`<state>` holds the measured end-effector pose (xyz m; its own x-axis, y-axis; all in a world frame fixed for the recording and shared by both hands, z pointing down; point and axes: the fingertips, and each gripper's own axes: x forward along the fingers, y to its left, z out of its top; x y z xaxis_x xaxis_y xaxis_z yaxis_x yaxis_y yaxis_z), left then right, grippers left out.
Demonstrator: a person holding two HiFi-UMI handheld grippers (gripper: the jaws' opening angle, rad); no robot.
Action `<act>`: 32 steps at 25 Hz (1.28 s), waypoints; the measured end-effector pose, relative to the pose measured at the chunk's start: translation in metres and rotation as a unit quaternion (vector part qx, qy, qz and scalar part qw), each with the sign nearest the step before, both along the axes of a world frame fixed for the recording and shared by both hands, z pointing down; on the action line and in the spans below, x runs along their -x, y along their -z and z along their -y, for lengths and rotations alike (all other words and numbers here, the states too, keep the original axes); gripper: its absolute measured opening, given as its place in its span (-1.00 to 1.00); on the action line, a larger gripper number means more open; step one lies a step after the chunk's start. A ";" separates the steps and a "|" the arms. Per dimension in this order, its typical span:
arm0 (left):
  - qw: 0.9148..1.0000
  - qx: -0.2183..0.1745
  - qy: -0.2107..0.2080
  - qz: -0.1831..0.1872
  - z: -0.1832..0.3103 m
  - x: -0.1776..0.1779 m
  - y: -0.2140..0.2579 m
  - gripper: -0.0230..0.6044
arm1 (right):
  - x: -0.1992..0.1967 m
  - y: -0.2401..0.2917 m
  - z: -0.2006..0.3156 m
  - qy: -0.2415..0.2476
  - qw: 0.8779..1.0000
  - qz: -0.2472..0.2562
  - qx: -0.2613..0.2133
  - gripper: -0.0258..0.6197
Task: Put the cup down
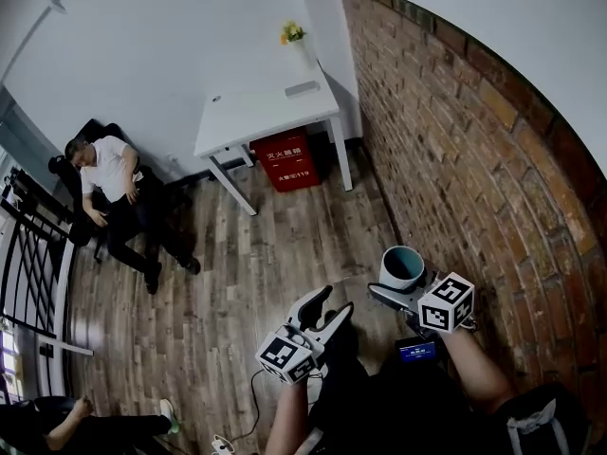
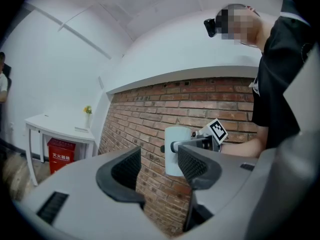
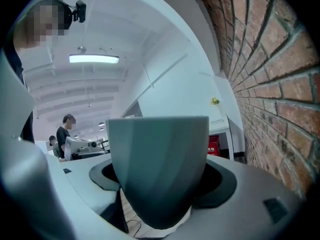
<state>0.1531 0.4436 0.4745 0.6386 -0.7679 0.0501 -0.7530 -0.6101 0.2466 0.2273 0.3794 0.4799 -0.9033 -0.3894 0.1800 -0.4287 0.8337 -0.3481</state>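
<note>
Right gripper: jaws clamped on the cup, a pale grey-blue cup held upright in the air with its mouth open upward, close beside the brick wall. Left gripper: jaws spread, holding nothing, just left of the right one and apart from it. Below both: wood plank floor, bare and open to the left of the grippers and ahead up to the table. Farther along the wall: white table, its right end against the brick, red box under it, yellow flowers at its far corner. Left of the table: seated person in a dark chair; black railing at the left edge. The left gripper view alone shows the cup from the side, against the brick. The right gripper view alone shows the cup filling the jaw gap, a ceiling light strip and a standing person.
</note>
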 end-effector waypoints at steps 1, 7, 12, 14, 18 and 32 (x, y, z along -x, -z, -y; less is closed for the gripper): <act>1.000 -0.004 0.000 -0.002 0.012 0.006 0.000 -0.17 | 0.004 -0.002 0.009 -0.002 1.000 0.000 0.000 0.27; 1.000 -0.022 -0.016 0.008 0.106 0.053 -0.007 -0.17 | 0.045 -0.011 0.090 -0.016 1.000 -0.001 -0.007 0.27; 0.999 -0.021 -0.036 0.016 0.179 0.099 -0.007 -0.16 | 0.098 -0.010 0.165 -0.028 1.000 0.001 -0.007 0.27; 0.998 -0.018 -0.047 0.023 0.204 0.119 -0.007 -0.16 | 0.121 -0.008 0.191 -0.033 0.999 0.003 -0.004 0.27; 0.998 -0.017 -0.048 0.028 0.245 0.166 -0.007 -0.16 | 0.162 -0.004 0.233 -0.038 0.999 0.005 -0.008 0.27; 0.999 -0.006 -0.044 0.012 0.353 0.240 -0.018 -0.16 | 0.230 -0.018 0.345 -0.040 0.999 -0.002 0.010 0.27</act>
